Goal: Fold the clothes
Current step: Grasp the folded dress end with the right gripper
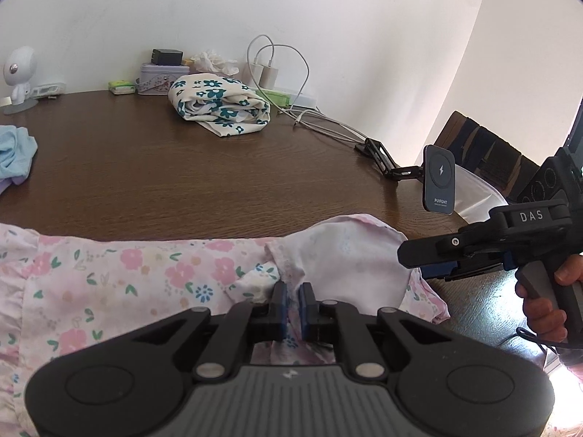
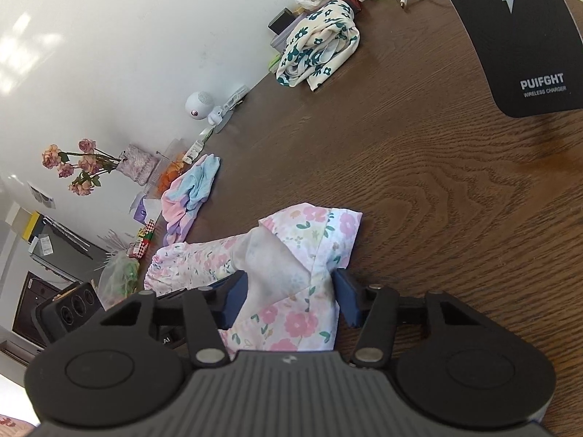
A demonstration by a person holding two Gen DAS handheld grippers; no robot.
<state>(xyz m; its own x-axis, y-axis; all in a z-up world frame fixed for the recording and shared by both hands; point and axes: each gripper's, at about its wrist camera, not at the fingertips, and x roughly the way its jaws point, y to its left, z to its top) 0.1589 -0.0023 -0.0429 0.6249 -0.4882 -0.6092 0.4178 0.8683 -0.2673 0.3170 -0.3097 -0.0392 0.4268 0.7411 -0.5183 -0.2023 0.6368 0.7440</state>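
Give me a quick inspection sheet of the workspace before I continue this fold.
Surface: dark wooden table, bare in the middle.
Job's things: pink floral garment spread at the near edge; green floral cloth bundled near the wall; pastel blue clothes heaped aside.
Clutter: wireless charger on a stand, small white camera, tin box, crumpled tissue.
Grippers: left gripper pinched shut on the pink garment; right gripper straddles a sleeve, fingers apart.
Cables: white charger cables trail from the plugs across the table's far side.
Surroundings: white wall, artificial flowers, chair.
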